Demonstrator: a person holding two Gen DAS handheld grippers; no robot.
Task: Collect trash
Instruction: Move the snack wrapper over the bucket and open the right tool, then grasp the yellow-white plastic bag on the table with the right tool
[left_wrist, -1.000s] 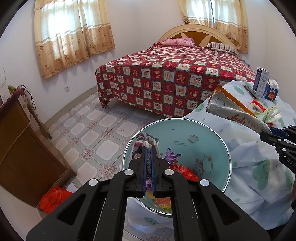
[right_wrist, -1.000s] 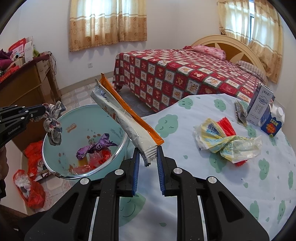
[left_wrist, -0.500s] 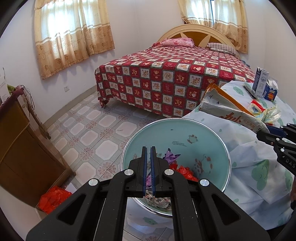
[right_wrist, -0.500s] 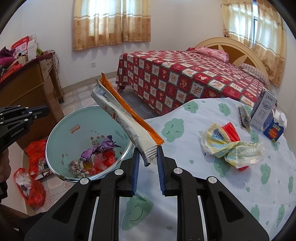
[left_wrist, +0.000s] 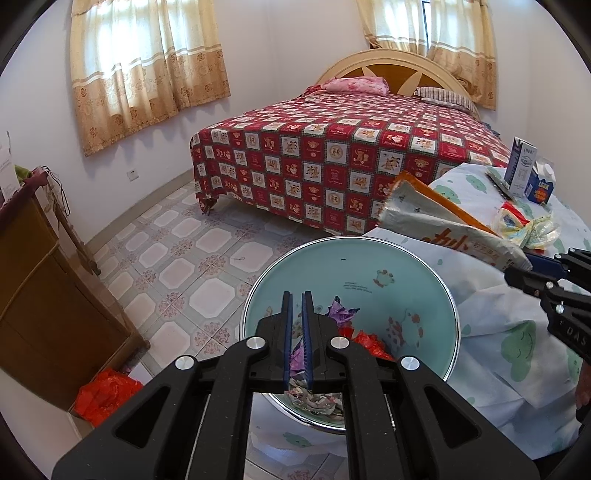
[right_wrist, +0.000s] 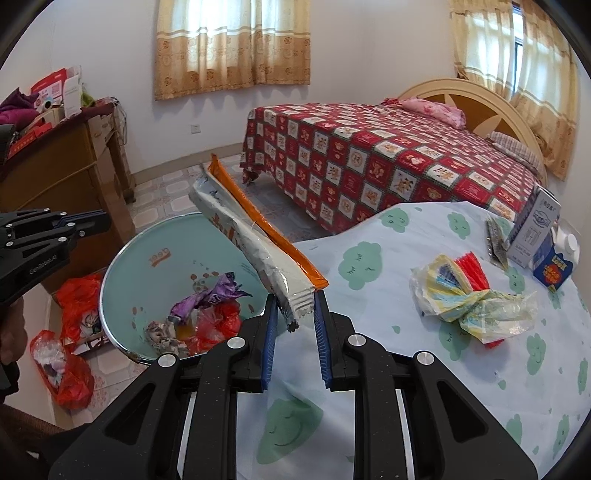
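The left gripper (left_wrist: 297, 295) hangs over the basin (left_wrist: 406, 266), its jaws just parted a crack with nothing between them; its scrap looks dropped in already. The right gripper (right_wrist: 295, 302) pinches the end of a long pack (right_wrist: 251, 240), which slants up over the basin rim. Its jaws have just eased a touch wider. I'd say this is the drop: tip the pack further over the basin, then let go fully. From the right side you see the pads on the pack and a bag (right_wrist: 472, 299) waiting on the table (right_wrist: 369, 229). The left side alone shows its own gap empty
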